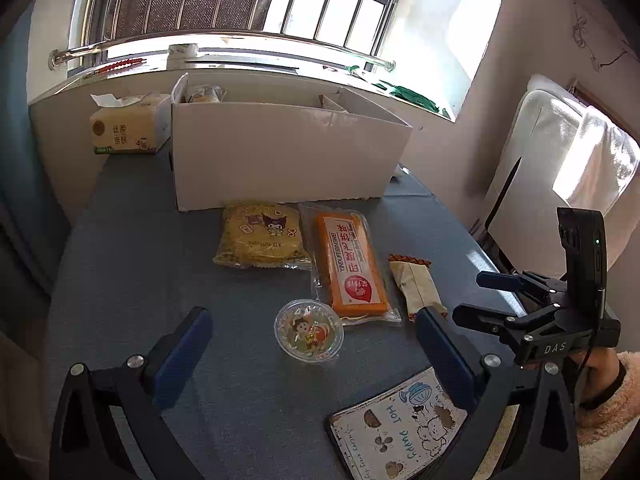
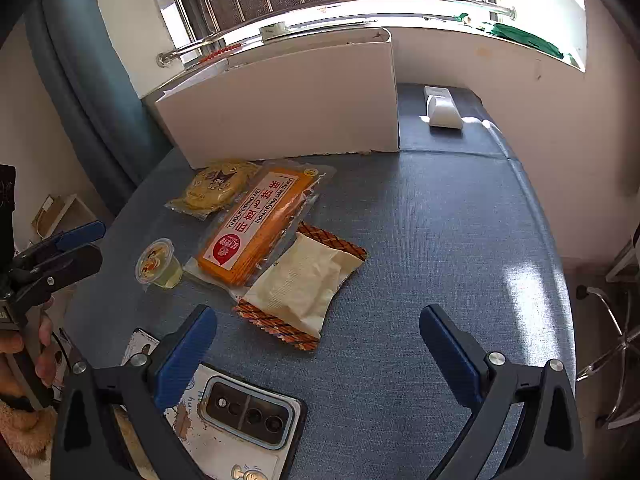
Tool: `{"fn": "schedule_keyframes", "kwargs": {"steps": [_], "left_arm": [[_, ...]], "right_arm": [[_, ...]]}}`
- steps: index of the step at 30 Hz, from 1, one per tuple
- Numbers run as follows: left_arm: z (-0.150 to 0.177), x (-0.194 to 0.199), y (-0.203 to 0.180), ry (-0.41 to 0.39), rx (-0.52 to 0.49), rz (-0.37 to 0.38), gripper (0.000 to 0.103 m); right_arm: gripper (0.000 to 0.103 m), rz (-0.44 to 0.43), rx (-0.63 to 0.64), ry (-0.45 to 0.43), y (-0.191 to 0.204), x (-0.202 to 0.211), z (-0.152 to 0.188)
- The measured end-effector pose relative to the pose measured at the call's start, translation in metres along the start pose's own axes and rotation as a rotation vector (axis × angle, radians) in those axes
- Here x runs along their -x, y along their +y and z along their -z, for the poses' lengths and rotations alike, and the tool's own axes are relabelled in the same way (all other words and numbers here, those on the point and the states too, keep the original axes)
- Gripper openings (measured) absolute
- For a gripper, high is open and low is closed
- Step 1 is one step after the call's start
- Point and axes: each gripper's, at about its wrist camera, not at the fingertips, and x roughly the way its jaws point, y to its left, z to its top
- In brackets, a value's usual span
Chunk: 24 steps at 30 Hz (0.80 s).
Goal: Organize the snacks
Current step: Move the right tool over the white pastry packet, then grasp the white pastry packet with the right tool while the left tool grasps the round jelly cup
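— How are the claws held?
— Both the left claw (image 1: 314, 356) and the right claw (image 2: 318, 354) are spread wide, nothing gripped.
— What is seen ahead?
— The jelly cup (image 1: 309, 330) is framed between the left fingers; the cream packet (image 2: 302, 286) lies just beyond the right claw, on the worktop (image 2: 440, 240).
— Further out?
— The orange pack (image 1: 351, 266), yellow pack (image 1: 260, 236), then the white box (image 1: 288, 152).

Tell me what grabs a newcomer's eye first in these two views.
The bright orange cake packet in the middle of the blue table, with a yellow cartoon snack bag to its left and a cream pouch to its right. Behind them stands a big white open box under the sunlit window. A small jelly cup sits nearest, ahead of the open left gripper.
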Motion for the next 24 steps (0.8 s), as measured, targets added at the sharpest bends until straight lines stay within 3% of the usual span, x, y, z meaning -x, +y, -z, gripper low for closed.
{"fn": "schedule_keyframes", "kwargs": {"steps": [11, 12, 15, 24], "left_arm": [[0.008, 0.001, 0.008, 0.010, 0.057, -0.009, 0.103], [0.008, 0.001, 0.008, 0.007, 0.058, -0.014, 0.103], [0.009, -0.001, 0.008, 0.016, 0.049, -0.018, 0.103], [0.009, -0.016, 0.000, 0.066, -0.011, -0.022, 0.103]], "right_arm": [[0.102, 0.086, -0.029, 0.131, 0.011, -0.050, -0.021], [0.097, 0.113, -0.019, 0.122, 0.013, -0.051, -0.021], [0.046, 0.174, 0.045, 0.090, 0.017, -0.048, -0.021], [0.045, 0.028, -0.031, 0.077, -0.010, -0.028, -0.009]]}}
